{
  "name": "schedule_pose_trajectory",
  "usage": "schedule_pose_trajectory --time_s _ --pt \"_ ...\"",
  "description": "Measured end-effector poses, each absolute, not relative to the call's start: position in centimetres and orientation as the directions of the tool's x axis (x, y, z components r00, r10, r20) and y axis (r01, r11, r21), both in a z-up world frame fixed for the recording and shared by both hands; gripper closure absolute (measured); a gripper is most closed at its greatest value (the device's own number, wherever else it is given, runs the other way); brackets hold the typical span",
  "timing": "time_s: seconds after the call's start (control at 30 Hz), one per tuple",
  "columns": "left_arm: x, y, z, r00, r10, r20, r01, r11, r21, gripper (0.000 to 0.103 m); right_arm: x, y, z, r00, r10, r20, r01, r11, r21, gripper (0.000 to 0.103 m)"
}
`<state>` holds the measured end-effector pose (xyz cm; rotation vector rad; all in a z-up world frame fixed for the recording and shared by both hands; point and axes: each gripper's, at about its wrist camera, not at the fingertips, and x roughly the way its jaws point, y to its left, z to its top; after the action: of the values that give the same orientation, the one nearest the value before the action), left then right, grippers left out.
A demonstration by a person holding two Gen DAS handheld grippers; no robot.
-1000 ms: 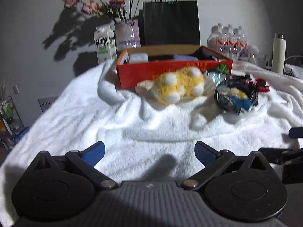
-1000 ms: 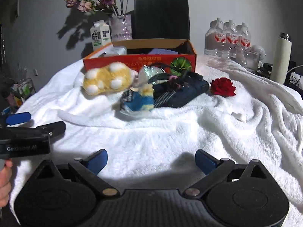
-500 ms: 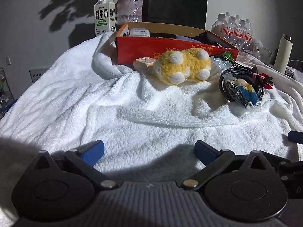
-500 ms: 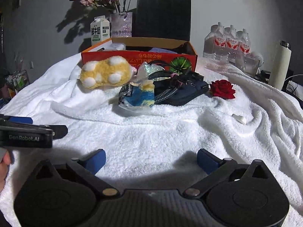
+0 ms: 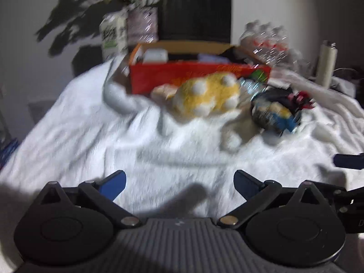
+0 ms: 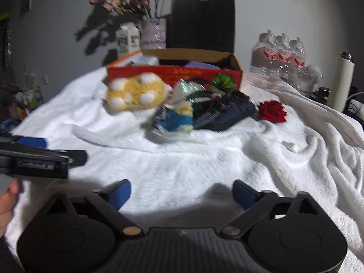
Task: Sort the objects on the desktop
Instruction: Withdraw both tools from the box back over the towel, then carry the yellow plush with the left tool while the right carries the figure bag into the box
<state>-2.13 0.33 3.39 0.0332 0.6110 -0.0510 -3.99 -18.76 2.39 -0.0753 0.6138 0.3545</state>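
A yellow plush toy with white spots (image 5: 207,96) (image 6: 136,92) lies on the white towel in front of an open red cardboard box (image 5: 198,79) (image 6: 175,71). Right of it lie a blue-and-yellow packet (image 6: 177,119) (image 5: 278,115), a dark pouch with coiled cables (image 6: 223,111) and a red rose (image 6: 271,111). My left gripper (image 5: 179,180) is open and empty, low over the towel near the front. My right gripper (image 6: 180,192) is open and empty too. The left gripper shows at the left edge of the right wrist view (image 6: 41,157).
Behind the box stand a milk carton (image 6: 127,39), a vase of flowers (image 6: 153,33), a black paper bag (image 6: 202,22), several water bottles (image 6: 279,54) and a white flask (image 6: 342,80). A small white piece (image 6: 290,145) lies on the towel (image 6: 204,159) at the right.
Both grippers have shifted and tilted over the last second, and the left wrist view is now motion-blurred. Both stay open and empty. The objects on the towel have not moved.
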Motion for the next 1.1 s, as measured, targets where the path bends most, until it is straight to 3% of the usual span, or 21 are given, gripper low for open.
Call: schedule_pose_trajectory --time_s 0.07,0.2,0.3,0.4,0.47,0.53,0.57,0.7,0.8,0.9,1.0,1.1 --pt "-0.6 0.4 5.0 0.839 -0.071 -0.539 0.101 0.995 0.026 0.0 -3.8 -18.9 3.4 0.763 0.364 -0.534 -0.379 0.921 0.085 0.016" --pt "4.9 0.2 6.3 0.858 -0.127 -0.498 0.174 0.984 0.048 0.0 -0.6 -19.1 4.3 0.775 0.405 -0.485 -0.358 0.914 0.19 0.029" --pt "8.9 -0.6 5.7 0.83 -0.193 -0.524 0.276 0.957 0.085 0.003 2.2 -19.2 3.5 0.748 0.412 -0.52 -0.317 0.911 0.265 0.045" --pt "11.7 -0.7 4.8 0.796 -0.233 -0.559 0.337 0.937 0.089 0.005 3.3 -19.6 2.8 0.742 0.437 -0.508 -0.297 0.894 0.334 0.052" --pt "12.5 -0.2 4.4 0.749 -0.305 -0.589 0.378 0.926 0.002 0.024 3.5 -19.9 2.5 0.75 0.439 -0.495 -0.286 0.89 0.356 0.064" --pt "12.5 0.1 4.0 0.705 -0.351 -0.617 0.393 0.917 -0.072 0.035 3.6 -20.3 2.3 0.76 0.419 -0.496 -0.265 0.897 0.353 0.08" --pt "12.4 -0.1 3.8 0.697 -0.339 -0.632 0.386 0.92 -0.067 0.049 3.6 -20.5 2.1 0.758 0.429 -0.492 -0.267 0.891 0.366 0.08" --pt "10.8 -0.9 4.0 0.715 -0.273 -0.644 0.324 0.945 -0.041 0.054 3.3 -20.6 2.1 0.765 0.431 -0.479 -0.272 0.89 0.366 0.082" --pt "8.4 -1.0 4.9 0.74 -0.242 -0.627 0.266 0.962 -0.058 0.055 2.6 -20.2 2.6 0.777 0.41 -0.478 -0.283 0.906 0.316 0.089" --pt "4.8 -1.2 5.8 0.785 -0.167 -0.596 0.192 0.981 -0.022 0.055 1.6 -20.1 3.4 0.782 0.392 -0.485 -0.287 0.917 0.277 0.083" --pt "1.3 -0.9 6.2 0.815 -0.101 -0.57 0.116 0.993 -0.009 0.055 0.1 -19.9 4.4 0.813 0.364 -0.455 -0.299 0.931 0.21 0.054" --pt "-0.7 -0.3 5.9 0.809 -0.076 -0.583 0.081 0.997 -0.016 0.055 0.0 -19.3 5.5 0.849 0.343 -0.402 -0.315 0.939 0.138 0.054"
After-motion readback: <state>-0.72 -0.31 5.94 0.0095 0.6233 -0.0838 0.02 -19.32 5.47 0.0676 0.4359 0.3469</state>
